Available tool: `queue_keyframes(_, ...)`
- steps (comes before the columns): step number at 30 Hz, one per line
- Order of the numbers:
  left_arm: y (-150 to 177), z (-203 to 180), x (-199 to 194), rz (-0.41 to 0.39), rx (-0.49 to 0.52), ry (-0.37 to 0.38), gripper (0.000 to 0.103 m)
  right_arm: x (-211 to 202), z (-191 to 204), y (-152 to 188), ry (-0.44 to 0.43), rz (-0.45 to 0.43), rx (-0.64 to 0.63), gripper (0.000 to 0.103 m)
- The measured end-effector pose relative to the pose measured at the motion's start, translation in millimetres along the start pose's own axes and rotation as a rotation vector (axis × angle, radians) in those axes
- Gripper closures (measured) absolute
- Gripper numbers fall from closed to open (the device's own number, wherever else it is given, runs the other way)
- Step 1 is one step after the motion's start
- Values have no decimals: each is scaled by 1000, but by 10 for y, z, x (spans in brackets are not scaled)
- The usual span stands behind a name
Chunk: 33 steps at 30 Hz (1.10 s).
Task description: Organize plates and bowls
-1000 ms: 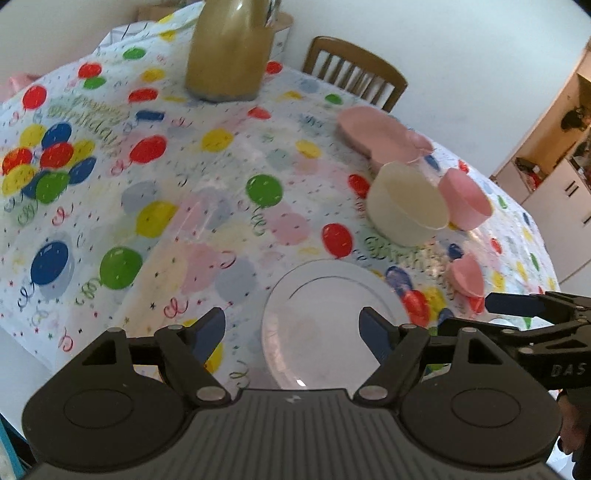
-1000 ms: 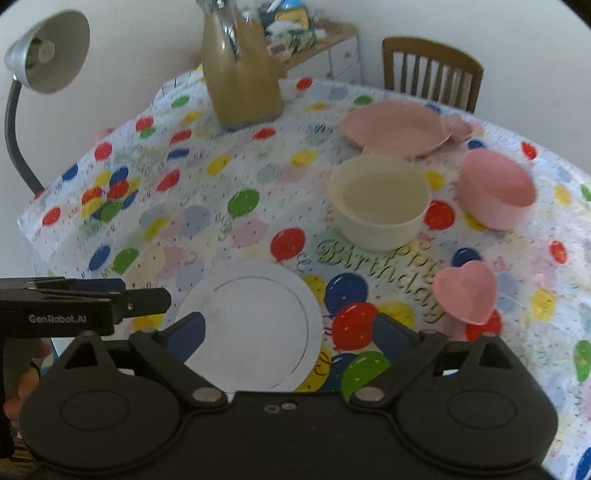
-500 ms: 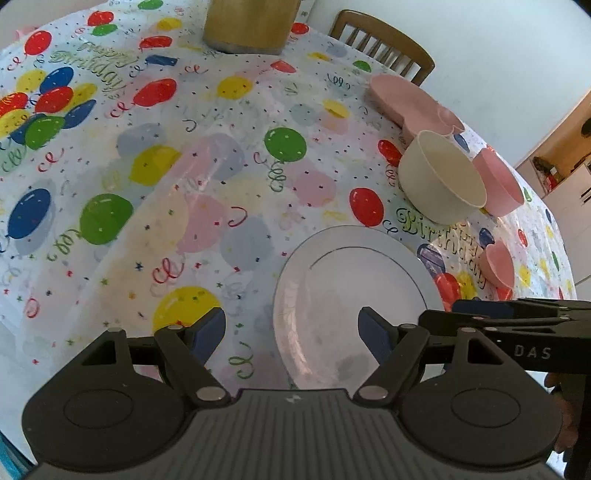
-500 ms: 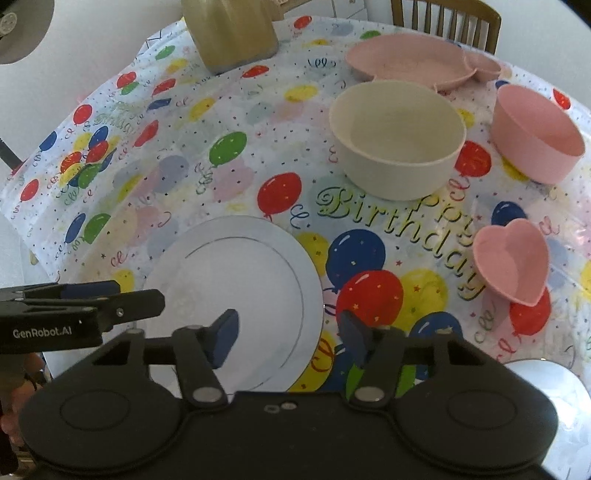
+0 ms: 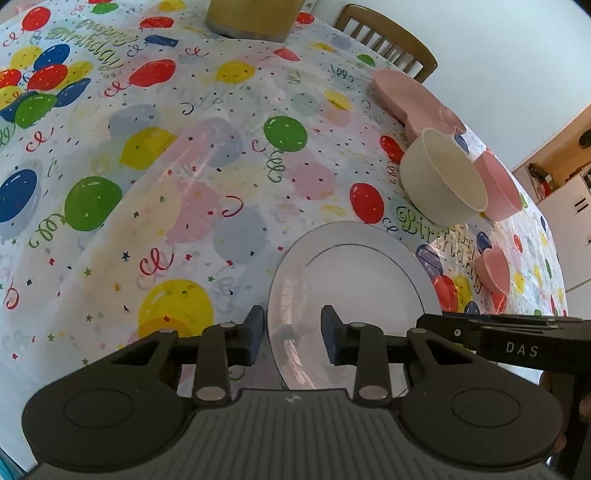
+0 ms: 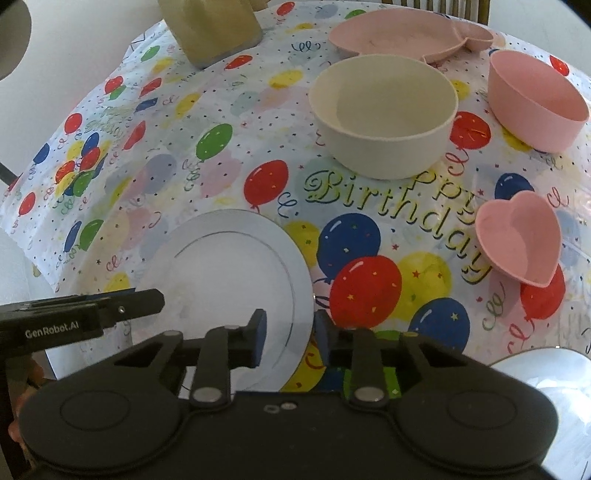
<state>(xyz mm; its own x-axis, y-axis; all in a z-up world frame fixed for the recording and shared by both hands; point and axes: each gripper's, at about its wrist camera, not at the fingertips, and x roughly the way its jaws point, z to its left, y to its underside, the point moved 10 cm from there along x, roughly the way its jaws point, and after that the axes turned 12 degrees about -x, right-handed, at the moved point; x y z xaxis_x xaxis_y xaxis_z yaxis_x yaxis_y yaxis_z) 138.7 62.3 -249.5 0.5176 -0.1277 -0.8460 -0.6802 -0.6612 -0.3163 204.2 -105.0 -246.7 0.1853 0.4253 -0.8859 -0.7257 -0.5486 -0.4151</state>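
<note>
Both grippers have dropped lower and closer to the white plate [image 5: 354, 273] than a second ago, and both have narrowed from wide open to a partial gap. The left gripper [image 5: 291, 334] now straddles the plate's near left rim, one finger outside the rim over the tablecloth and the other over the plate's well; whether either finger touches the plate cannot be told. The right gripper [image 6: 286, 336] straddles the plate's [image 6: 236, 273] near right rim the same way, partly open with nothing clamped.

The plate lies flat on the table [image 5: 184, 206] at its near edge. Beyond it stands the cream bowl [image 6: 382, 114], with the pink bowl [image 6: 535, 99] just beside it to the right and the pink plate [image 6: 402, 33] behind. The heart bowl [image 6: 517, 240] sits apart, to the right of the white plate.
</note>
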Motion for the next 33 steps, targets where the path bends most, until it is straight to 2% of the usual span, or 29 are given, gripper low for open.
queue_keyframes(6,-30,61,21,5,-9,-1,85,25,-78,32,-3,2,48,89)
queue_keyframes(9,-39,73,22,9,-14,3,87,14,-110,37,-14,-3,75,91)
queue_keyframes(21,19,58,-75,10,9,-3,88,-81,-2,95,7,-12,54,92)
queue_keyframes(33,97,-157,-310,13,44,35,88,-430,-12,131,29,-59,83,93)
